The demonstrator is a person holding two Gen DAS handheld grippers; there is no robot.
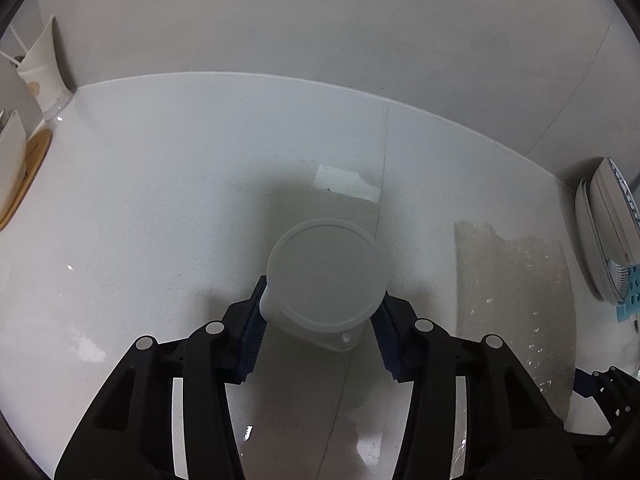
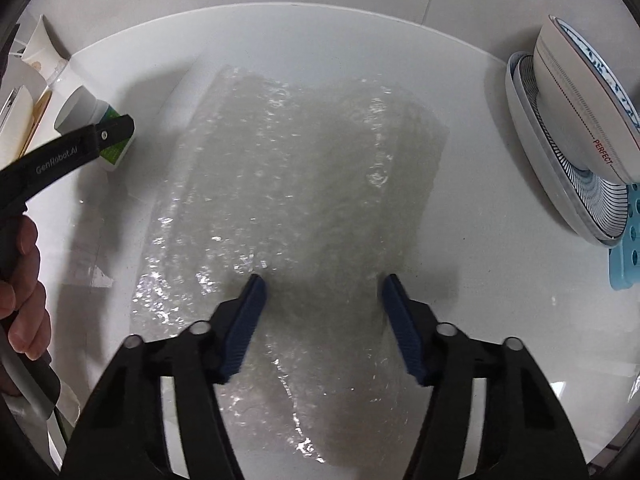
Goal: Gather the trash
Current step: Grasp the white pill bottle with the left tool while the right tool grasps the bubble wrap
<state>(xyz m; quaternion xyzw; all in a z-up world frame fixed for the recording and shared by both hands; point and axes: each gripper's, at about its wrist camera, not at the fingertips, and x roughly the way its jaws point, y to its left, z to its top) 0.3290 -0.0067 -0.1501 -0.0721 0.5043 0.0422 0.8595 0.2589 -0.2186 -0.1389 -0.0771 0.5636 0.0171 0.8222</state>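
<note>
Left edge: a white paper cup (image 1: 42, 66) and a wooden-rimmed board (image 1: 30, 168) crowd the counter's left end, against the wall.
Counter: white worktop (image 1: 160, 200), bare and roomy from those items to the middle; its back edge meets a plain wall all along.
Scrap: a small clear film piece (image 1: 348, 182) lies flat beyond the bottle, apart from it.
Left gripper (image 1: 322, 300): clenched on a white plastic bottle (image 1: 326, 276); both blue pads press its sides just under the cap, which faces the camera. In the right wrist view the same bottle shows a green label, too small to read.
Writing, left: "GenRobot.AI" is printed on the left gripper's black finger (image 2: 76, 150), seen from the right wrist; a hand (image 2: 22, 288) holds its handle.
Bubble wrap (image 2: 296, 184): a clear sheet spread flat over the counter's middle, right of the bottle.
Right gripper (image 2: 324, 280): tips down on the bubble wrap, the sheet's near part lying between the blue pads; whether they pinch it I cannot tell, and a gap shows between them.
Right edge: stacked dishes (image 2: 568, 132) lean near the wall on a blue perforated mat (image 2: 628, 256), leaving a strip of bare counter beside the wrap.
Writing, right: "PERFECT" in red on a white bowl.
</note>
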